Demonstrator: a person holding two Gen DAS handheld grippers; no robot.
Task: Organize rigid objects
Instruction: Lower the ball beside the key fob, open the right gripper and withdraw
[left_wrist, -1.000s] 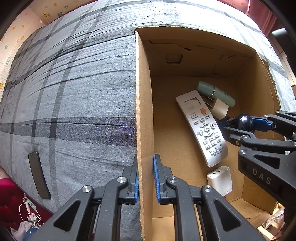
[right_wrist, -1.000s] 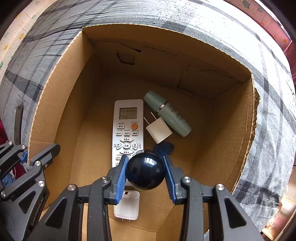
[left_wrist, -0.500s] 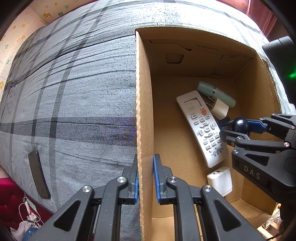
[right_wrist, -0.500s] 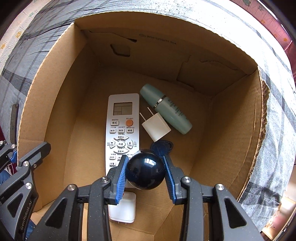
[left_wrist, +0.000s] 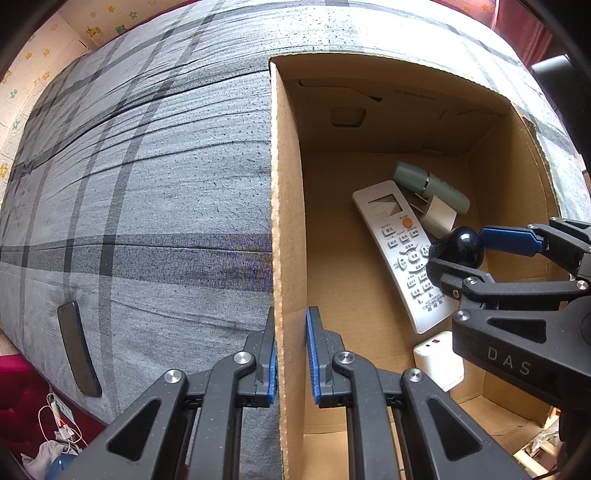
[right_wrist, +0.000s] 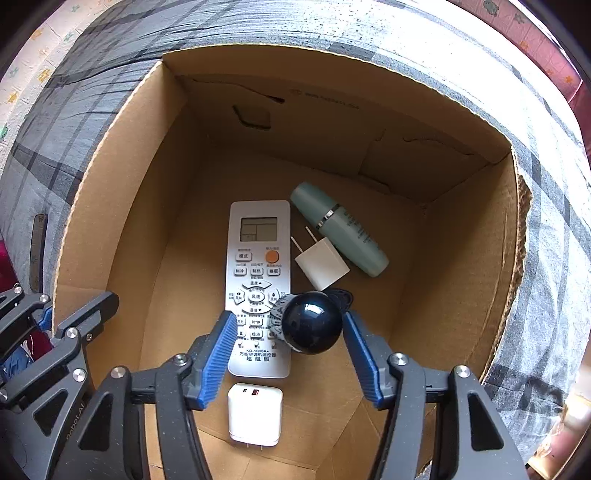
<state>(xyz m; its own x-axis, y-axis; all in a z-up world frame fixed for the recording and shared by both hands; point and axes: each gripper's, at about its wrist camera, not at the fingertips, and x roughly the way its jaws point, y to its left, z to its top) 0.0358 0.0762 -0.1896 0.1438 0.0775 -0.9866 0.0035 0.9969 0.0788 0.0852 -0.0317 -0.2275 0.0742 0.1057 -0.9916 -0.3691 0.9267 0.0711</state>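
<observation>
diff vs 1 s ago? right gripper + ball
The right gripper has just opened its jaws, letting go of the dark blue ball, which now sits free between them above the remote. The left gripper stays clamped on the box wall; other items unmoved.

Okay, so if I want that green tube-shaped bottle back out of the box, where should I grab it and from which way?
Probably grip the green bottle across its body near the silver band, coming straight down from above. It lies flat on the cardboard box floor, so its rounded long sides face the fingers. The small white plug sits against one side, so take it toward the cap end.
</observation>
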